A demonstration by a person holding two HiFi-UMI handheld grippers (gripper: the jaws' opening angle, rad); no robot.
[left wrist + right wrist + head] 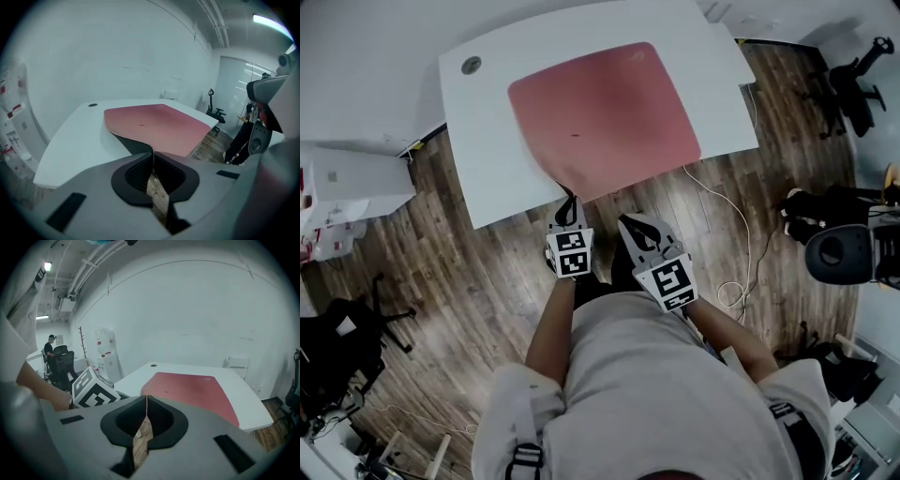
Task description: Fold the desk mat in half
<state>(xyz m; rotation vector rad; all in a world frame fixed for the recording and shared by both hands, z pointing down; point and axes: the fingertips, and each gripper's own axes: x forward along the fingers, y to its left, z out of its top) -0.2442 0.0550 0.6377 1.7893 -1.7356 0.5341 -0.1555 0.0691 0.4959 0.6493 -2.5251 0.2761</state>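
A red desk mat (605, 112) lies flat on the white desk (487, 141). Its near left corner is lifted off the desk edge. My left gripper (568, 208) is shut on that corner. In the left gripper view the mat (154, 124) curls up to the left gripper (151, 152), showing its black underside. My right gripper (626, 223) hovers just off the desk's near edge, over the floor beside the left one. In the right gripper view the right gripper (146, 408) has its jaws together with nothing held, and the mat (192, 390) lies beyond.
A white cable (727, 216) hangs from the desk's near right side onto the wooden floor. Office chairs (848, 89) stand at the right and a white cabinet (347, 187) at the left. A round grommet (471, 65) sits in the desk's far left corner.
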